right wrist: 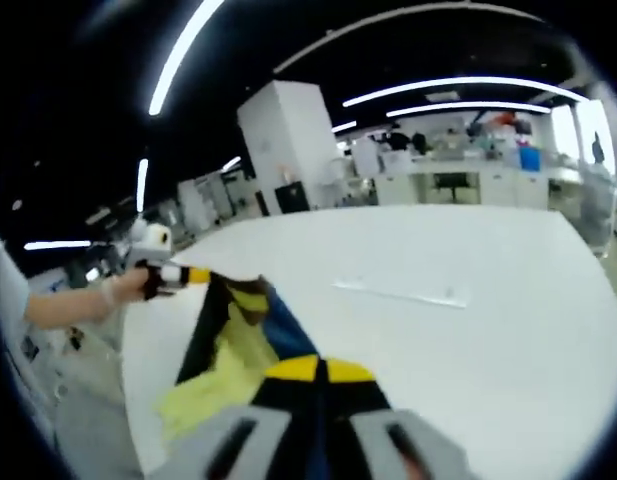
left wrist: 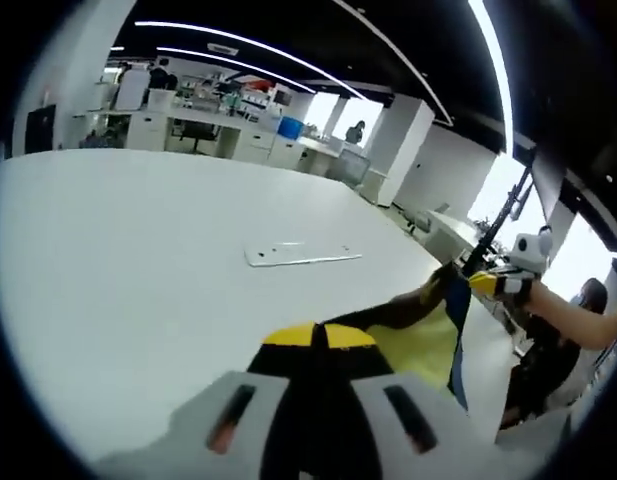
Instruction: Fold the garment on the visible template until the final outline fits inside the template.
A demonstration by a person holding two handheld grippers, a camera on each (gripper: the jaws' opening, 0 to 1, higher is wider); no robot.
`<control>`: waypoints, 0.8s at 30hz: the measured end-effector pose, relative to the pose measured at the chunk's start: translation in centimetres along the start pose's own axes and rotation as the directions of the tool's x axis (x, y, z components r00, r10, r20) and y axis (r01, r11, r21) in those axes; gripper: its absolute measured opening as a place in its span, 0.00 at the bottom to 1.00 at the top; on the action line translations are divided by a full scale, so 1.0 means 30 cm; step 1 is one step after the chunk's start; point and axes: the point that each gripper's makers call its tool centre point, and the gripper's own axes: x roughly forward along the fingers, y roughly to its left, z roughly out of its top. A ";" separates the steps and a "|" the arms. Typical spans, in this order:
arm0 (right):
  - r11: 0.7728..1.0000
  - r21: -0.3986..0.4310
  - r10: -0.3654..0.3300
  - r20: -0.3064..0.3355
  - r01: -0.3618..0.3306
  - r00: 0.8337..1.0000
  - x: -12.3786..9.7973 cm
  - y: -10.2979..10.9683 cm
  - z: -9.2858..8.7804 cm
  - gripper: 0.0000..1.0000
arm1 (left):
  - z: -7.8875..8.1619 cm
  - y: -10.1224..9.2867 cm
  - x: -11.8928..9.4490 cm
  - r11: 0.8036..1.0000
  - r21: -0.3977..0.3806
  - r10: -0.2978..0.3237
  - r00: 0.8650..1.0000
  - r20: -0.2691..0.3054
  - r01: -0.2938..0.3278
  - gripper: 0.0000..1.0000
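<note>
left gripper view: left hand-held gripper [left wrist: 313, 338], grey body w/ yellow-tipped jaws, jaws pressed together on an edge of the yellow, black and blue fabric garment [left wrist: 420, 335]. garment stretches from those jaws toward the right of the view, up to the right hand-held gripper [left wrist: 480, 281], which comes in from the right w/ a person's hand [left wrist: 543, 300] behind it. its yellow tips are clamped on the far corner of the garment. garment looks lifted off the white counter [left wrist: 138, 260] between the two grippers; how much of it touches the surface, can't tell. a thin clear flat rectangular template sheet [left wrist: 302, 255] lies on the counter, apart from the garment, further out toward the middle of the counter. bkgd: white desks, blue bin, people far off, long ceiling light strips.

right gripper view: right hand-held gripper [right wrist: 318, 372] jaws closed on the garment [right wrist: 233, 345], yellow tips together. cloth runs left & up to the left hand-held gripper [right wrist: 183, 276], also gripping it, held by a person's gloved hand [right wrist: 123, 288] w/ forearm coming in from the left. garment hangs slack between them over the counter's [right wrist: 508, 350] near edge, yellow panel lowest, black and blue bands above. template sheet [right wrist: 403, 291] lies flat on the counter to the right of the garment, not touching it.
</note>
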 end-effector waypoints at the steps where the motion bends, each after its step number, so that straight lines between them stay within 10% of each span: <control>1: 1.000 0.008 -0.011 -0.009 0.011 1.000 0.028 -0.030 -0.011 0.00 | -0.025 -0.003 0.024 1.000 -0.017 0.005 1.000 -0.017 -0.005 0.00; 13: 0.999 0.036 -0.035 -0.123 0.040 0.992 0.238 -0.177 -0.138 0.00 | -0.200 0.126 0.210 0.997 -0.029 0.064 0.983 -0.170 -0.070 0.00; 24: 0.997 0.047 -0.057 -0.145 0.064 0.988 0.275 -0.213 -0.195 0.00 | -0.255 0.163 0.231 0.997 -0.027 0.072 0.977 -0.203 -0.079 0.00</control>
